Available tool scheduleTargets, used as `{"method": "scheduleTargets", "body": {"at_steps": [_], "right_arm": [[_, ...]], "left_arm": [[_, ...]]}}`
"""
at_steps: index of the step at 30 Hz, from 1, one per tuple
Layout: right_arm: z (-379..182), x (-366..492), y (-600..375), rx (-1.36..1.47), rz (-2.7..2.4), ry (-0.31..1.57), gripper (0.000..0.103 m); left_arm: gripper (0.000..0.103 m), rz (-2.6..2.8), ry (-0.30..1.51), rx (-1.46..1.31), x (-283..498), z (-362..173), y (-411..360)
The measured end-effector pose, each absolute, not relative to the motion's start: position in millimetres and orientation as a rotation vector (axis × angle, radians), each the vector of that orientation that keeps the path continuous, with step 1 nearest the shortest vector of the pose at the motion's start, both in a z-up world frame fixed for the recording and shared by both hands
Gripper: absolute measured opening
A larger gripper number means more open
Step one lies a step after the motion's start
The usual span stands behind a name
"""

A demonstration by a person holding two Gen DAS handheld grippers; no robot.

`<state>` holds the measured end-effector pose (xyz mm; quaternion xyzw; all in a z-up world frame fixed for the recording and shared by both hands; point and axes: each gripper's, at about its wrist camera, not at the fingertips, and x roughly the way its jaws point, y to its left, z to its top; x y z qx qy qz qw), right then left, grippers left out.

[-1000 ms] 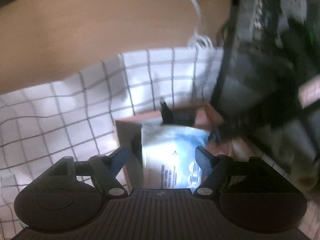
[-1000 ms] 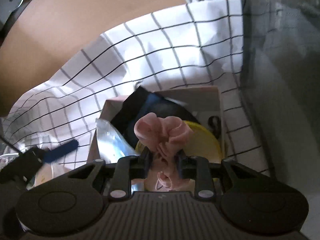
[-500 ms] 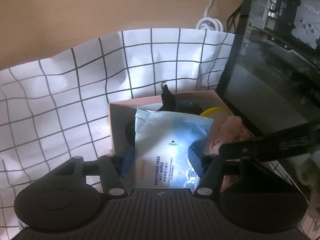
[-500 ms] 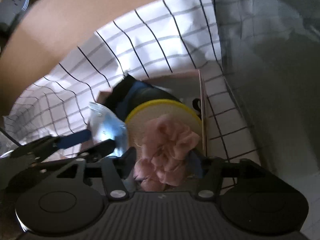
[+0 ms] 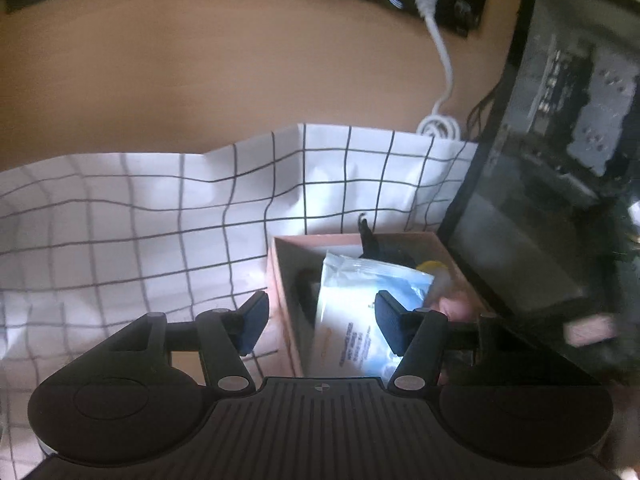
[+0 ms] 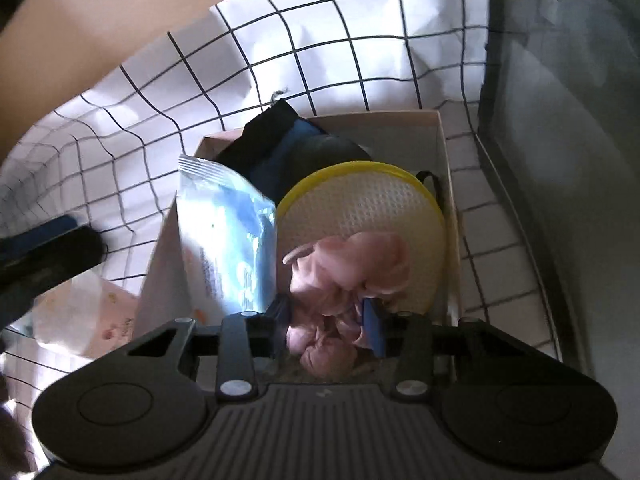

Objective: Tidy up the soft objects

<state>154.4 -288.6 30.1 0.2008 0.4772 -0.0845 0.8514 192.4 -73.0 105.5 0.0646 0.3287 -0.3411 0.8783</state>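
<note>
Pink scrunchie (image 6: 344, 276) between closing right tool (image 6: 330, 322) pads, steeply down-tilted over box (image 6: 440, 152).

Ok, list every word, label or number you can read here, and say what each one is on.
None can be read with certainty now.
Wet wipes pack: dark print in several lines and an orange word, all blurred.
Same pack in the right wrist view: small print, too blurred.
Computer case: small markings, unreadable.
</note>
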Motion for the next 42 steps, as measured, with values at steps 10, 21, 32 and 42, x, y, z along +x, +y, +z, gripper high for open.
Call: {"method": "scheduleTargets", "body": {"at_steps": [10,21,32,42], "right_arm": [[72.6,131.3,-267.6,0.288,-0.196,0.888,0.069],[119.4,62.3,-239.2,0.109,-0.101,0.649,0.089],[34.8,14.3,-189.4,-0.033,0.152,0.755,0.092],[-11.4,14.5,-177.5,-0.079,0.135,0.818,0.103]], "left_arm": [[0.064,-0.652,0.592,0.112,133.1,117.1,-29.4],[0.064,-0.425,0.609,-0.006,61.5,81.1,1.6],[0.064,-0.126,0.688,-0.038,-9.9,10.6,20.5],[0.074,-0.071,0.642,0.082,-19.9,-18.2,-17.0]]}}
